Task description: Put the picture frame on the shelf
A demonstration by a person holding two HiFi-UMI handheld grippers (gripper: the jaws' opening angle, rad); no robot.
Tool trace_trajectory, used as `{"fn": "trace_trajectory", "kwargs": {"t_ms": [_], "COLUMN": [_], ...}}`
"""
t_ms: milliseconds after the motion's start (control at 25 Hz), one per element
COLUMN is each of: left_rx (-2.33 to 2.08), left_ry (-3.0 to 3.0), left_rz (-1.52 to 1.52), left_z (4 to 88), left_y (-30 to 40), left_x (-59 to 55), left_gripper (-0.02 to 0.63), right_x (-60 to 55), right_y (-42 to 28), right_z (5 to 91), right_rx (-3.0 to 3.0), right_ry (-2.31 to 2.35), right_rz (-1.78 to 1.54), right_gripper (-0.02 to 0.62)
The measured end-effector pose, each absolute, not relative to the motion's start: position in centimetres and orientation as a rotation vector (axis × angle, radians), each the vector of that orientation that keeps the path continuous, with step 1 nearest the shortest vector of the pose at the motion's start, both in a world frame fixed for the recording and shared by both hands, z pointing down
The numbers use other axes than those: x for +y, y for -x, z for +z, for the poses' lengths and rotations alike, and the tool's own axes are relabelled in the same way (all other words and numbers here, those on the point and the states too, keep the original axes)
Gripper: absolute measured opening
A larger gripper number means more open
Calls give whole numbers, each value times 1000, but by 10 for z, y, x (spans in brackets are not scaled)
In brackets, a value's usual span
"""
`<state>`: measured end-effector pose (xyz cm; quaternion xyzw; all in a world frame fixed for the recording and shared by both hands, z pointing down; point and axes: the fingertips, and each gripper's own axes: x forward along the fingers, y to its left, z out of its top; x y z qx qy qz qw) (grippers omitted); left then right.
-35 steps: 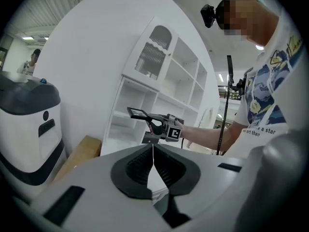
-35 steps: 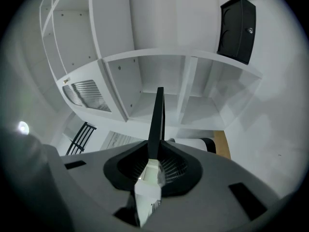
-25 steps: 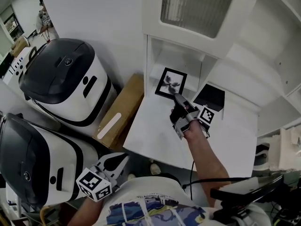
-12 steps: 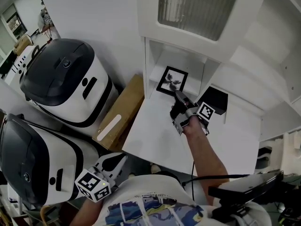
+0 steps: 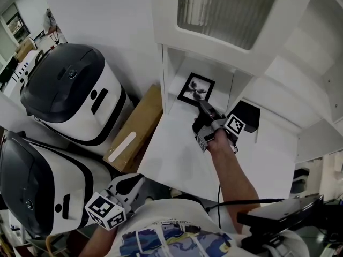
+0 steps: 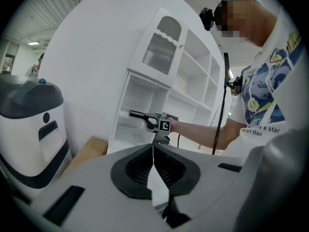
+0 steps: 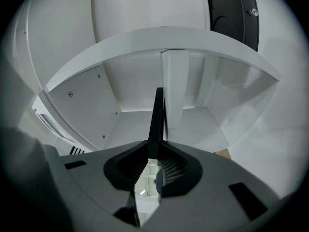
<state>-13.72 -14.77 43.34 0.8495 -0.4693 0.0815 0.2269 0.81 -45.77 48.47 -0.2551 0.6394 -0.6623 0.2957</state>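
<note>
The picture frame [image 5: 196,89], black with a black-and-white print, is held upright at the mouth of the low open compartment of the white shelf unit [image 5: 177,143]. My right gripper [image 5: 203,106] is shut on its lower edge. In the right gripper view the frame [image 7: 157,115] shows edge-on between the pads, pointing into the compartment. My left gripper [image 5: 132,183] hangs low by my body, shut and holding nothing; its tips [image 6: 153,148] meet. From there the right gripper [image 6: 145,116] shows reaching level into the shelf.
A second black frame [image 5: 244,114] stands in the neighbouring compartment on the right. Above is a ribbed glass door [image 5: 225,9]. A cardboard box [image 5: 134,130] leans beside the shelf's left wall. Two large white-and-black machines [image 5: 69,90] fill the left side.
My right gripper has carried the frame a little deeper toward the compartment. The left gripper has barely shifted at the bottom of the view.
</note>
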Motion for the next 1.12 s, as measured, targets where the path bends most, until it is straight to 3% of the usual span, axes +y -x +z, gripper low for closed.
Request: {"fn": "trace_trajectory", "kwargs": {"t_ms": [320, 840, 1120], "left_rx": [-1281, -1259, -1256], "left_ry": [-2337, -2353, -2353], "left_rz": [228, 237, 237], "left_z": [434, 434, 434], "left_y": [136, 133, 134], "left_x": [-156, -159, -159], "left_gripper": [16, 16, 17], "right_x": [-463, -463, -461], "right_y": [-12, -15, -19], "right_z": [490, 482, 489], "right_rx": [1663, 1684, 1681], "right_ry": [749, 743, 768], "right_rz": [-1794, -1763, -1767], "right_gripper": [90, 204, 207]}}
